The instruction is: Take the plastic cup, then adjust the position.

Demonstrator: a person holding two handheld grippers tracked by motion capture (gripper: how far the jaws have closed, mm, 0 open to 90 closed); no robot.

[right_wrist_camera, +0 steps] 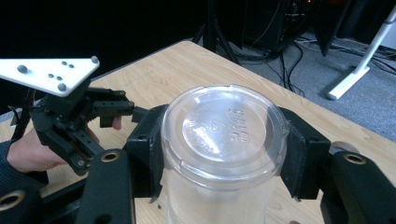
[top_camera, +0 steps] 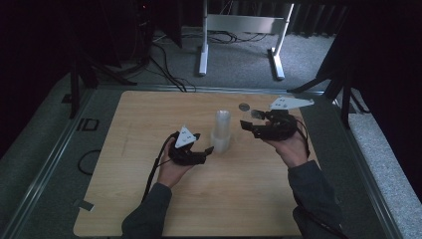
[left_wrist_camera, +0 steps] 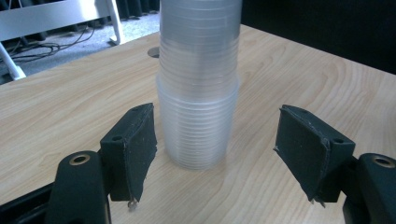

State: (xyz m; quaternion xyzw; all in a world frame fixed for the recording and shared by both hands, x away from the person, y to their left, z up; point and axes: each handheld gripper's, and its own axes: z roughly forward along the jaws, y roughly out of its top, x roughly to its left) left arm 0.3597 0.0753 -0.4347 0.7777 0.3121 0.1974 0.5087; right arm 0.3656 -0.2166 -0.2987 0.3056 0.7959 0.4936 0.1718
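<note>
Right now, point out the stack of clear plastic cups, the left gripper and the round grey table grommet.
Stack of clear plastic cups (left_wrist_camera: pixel 198 126), left gripper view, ribbed lower wall.
Left gripper (top_camera: pixel 208 150), high view, between fingertips.
Round grey table grommet (top_camera: pixel 244 106), high view, centre.

The tabletop (top_camera: pixel 149 199) is light wood with rounded corners, set inside a metal frame on grey carpet. Near its middle, toward the far side, a stack of clear cups (top_camera: pixel 221 130) stands upside down on the wood. A small round grey disc (top_camera: pixel 244 106) lies flat near the far edge, apart from the stack.
</note>
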